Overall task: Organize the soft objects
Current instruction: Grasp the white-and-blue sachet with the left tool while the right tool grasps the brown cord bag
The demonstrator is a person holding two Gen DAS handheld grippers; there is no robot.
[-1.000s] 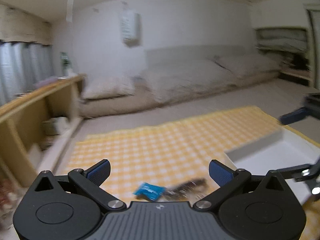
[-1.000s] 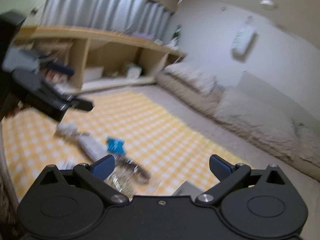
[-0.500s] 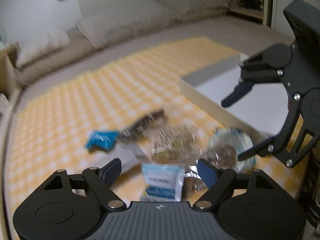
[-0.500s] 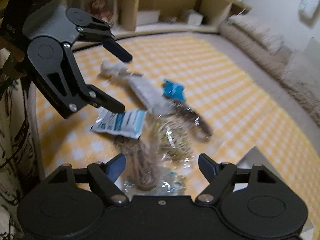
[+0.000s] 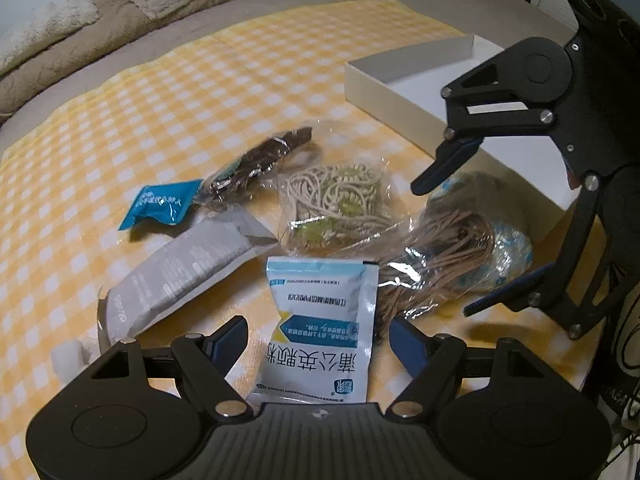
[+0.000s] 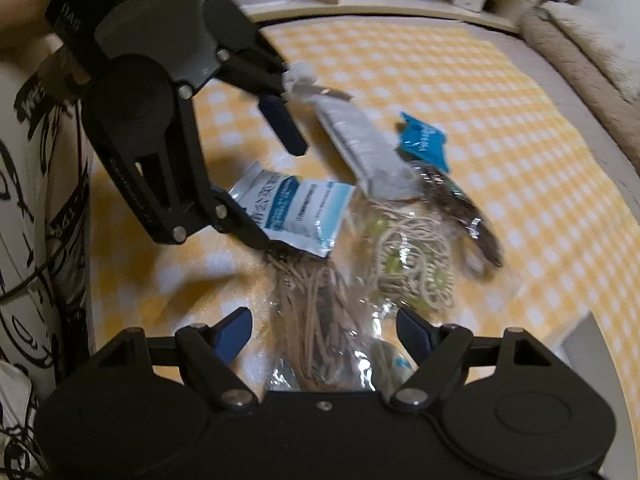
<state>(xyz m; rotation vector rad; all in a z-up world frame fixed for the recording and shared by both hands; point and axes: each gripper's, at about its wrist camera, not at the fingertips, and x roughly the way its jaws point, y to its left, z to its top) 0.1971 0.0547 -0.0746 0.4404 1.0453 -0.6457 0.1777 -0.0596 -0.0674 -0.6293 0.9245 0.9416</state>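
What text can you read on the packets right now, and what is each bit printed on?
"蒲公英颗粒": large characters on the white-and-blue sachet between the left gripper's open fingers, upside down in that view.
Small print on that sachet: too small to read.
Grey pouch: lines of print, too small.
Blue packet: white lettering, blurred.
Dark wrapper: nothing legible.
Right wrist view: all print blurred.

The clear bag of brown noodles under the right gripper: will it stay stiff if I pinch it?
Probably not. The clear bag of brown noodles looks loose and crinkled, so it should sag either side of a pinch. Its glossy film may slip between the fingers. The strands inside could snap if squeezed hard.
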